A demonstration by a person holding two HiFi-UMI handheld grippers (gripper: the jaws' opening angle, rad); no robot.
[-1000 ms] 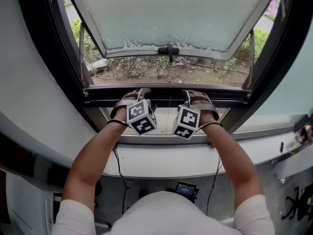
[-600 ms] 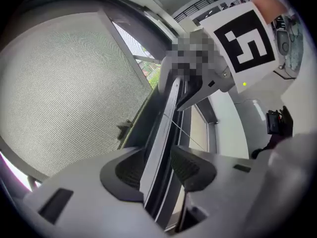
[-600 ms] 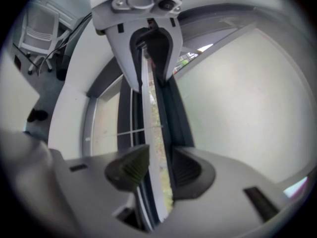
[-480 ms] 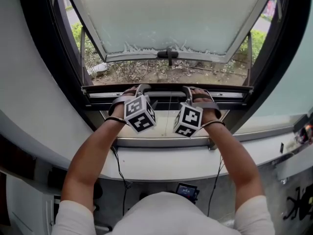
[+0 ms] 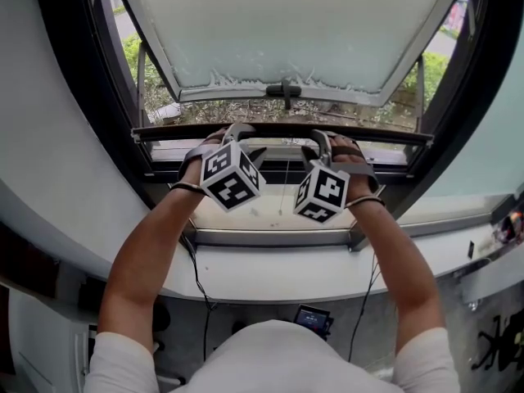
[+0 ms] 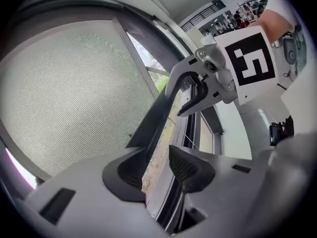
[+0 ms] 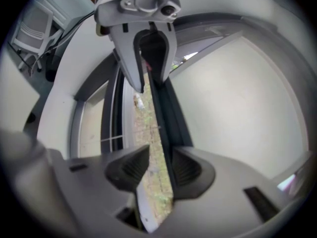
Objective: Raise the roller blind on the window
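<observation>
Window [image 5: 286, 23] | forearms [image 5: 155, 252] outstretched | left gripper [image 6: 153, 170] just closing, apart, blind bar [image 5: 278, 127] between | right gripper [image 7: 156, 170] apart round bar

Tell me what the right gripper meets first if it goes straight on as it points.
The blind's bar: it already lies between the right gripper's jaws and would likely slide deeper. Past it the way looks free to the ground outside, though depth is unclear.

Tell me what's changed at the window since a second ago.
Both hands rose, and the blind's bottom bar came up with them, uncovering more of the window below it. The left gripper has just been closing its jaws, with the bar between them. The right gripper straddles the bar too. The tilted-open window pane stayed put.
</observation>
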